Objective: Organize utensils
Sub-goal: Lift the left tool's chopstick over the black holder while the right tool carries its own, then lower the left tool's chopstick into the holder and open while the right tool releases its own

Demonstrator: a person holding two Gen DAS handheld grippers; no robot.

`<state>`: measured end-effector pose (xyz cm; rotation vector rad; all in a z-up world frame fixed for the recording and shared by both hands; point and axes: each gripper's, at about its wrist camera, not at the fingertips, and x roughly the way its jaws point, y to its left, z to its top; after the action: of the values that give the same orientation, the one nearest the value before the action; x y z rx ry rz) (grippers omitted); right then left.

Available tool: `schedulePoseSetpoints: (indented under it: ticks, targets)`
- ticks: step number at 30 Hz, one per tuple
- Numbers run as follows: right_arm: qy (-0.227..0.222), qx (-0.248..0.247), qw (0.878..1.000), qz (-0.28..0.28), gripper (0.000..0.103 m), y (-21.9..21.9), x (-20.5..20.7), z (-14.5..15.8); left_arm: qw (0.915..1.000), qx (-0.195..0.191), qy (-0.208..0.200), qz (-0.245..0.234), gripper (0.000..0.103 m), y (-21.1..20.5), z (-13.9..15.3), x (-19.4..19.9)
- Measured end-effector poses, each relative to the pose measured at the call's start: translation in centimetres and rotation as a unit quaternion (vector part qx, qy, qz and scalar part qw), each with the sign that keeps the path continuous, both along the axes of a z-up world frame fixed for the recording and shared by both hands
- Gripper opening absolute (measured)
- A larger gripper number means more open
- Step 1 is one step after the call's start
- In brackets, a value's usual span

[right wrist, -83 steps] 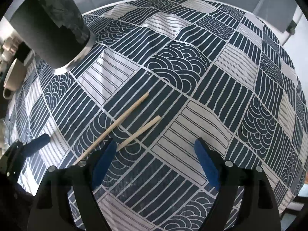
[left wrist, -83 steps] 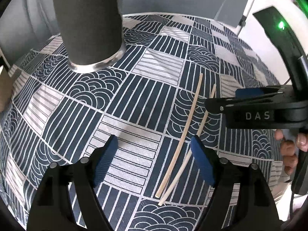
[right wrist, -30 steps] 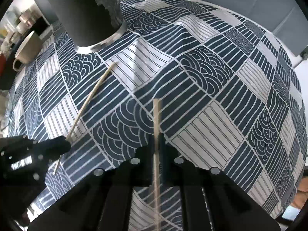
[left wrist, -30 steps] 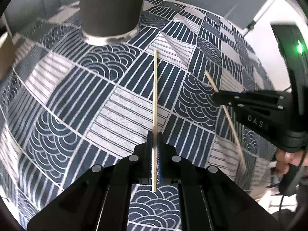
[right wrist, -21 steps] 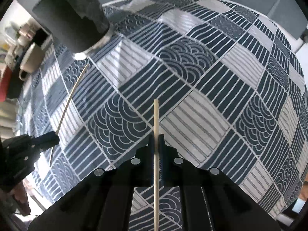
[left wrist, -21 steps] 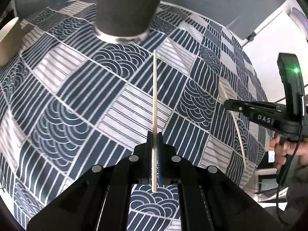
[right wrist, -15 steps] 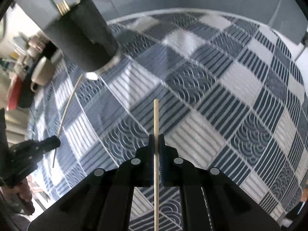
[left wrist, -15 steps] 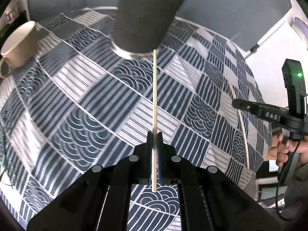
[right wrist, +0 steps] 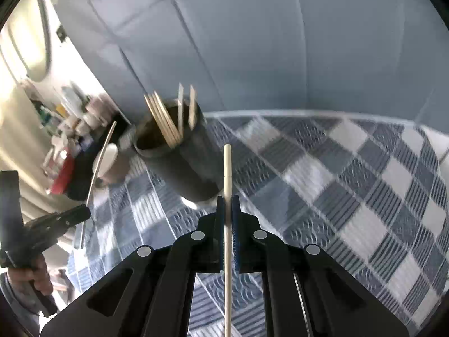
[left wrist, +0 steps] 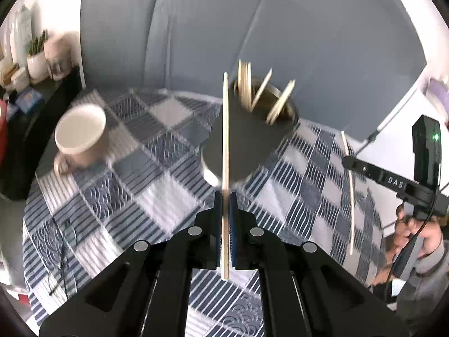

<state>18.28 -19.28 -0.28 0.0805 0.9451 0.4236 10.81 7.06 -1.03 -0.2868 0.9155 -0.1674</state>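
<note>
Reading "DAS", the right gripper (left wrist: 348, 163) pinches a chopstick (left wrist: 349, 193).

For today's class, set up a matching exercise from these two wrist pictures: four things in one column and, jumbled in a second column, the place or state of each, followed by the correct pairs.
Things
1. left gripper
2. dark holder
3. beige mug
4. patterned tablecloth

Places or states
A. stands on the cloth with chopsticks sticking out of its open top
B. covers the table in navy and white squares
C. shut on a single chopstick
D. sits on the cloth, to the left of the holder in the left wrist view

Pairs: 1-C, 2-A, 3-D, 4-B
</note>
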Motion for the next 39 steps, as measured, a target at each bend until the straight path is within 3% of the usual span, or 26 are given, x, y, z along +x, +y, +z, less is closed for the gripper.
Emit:
schedulePoseSetpoints:
  ticks: [8,14,20,29,32,35,39]
  targets:
    - [-0.052,0.015,0.998,0.031,0.005,2.3,2.4,5.5,0.9973,0.040,-0.061,-0.015,0.005,-1.3,4.5,3.7]
    - [-0.090,0.019,0.994,0.053,0.005,4.7,4.4,9.0,0.9954,0.021,-0.088,-0.031,0.005,-2.5,6.6,7.2]
    - [-0.106,0.027,0.991,0.076,0.005,6.6,7.3,11.1,0.9923,-0.034,-0.108,-0.050,0.005,-3.0,7.0,10.9]
    - [-0.109,0.055,0.990,0.075,0.005,7.9,12.4,10.4,0.9859,-0.074,-0.144,-0.044,0.005,-3.0,3.0,14.6]
    - [-0.098,0.047,0.991,0.074,0.005,8.6,13.3,8.9,0.9838,-0.069,-0.156,-0.054,0.005,-3.4,1.7,14.8]
    - [-0.081,0.025,0.993,0.083,0.005,9.3,13.9,7.0,0.9815,-0.037,-0.175,-0.068,0.005,-4.2,0.6,14.4]
    - [-0.060,0.020,0.994,0.088,0.005,9.2,14.0,4.7,0.9829,-0.045,-0.167,-0.063,0.005,-4.4,-1.6,14.2]
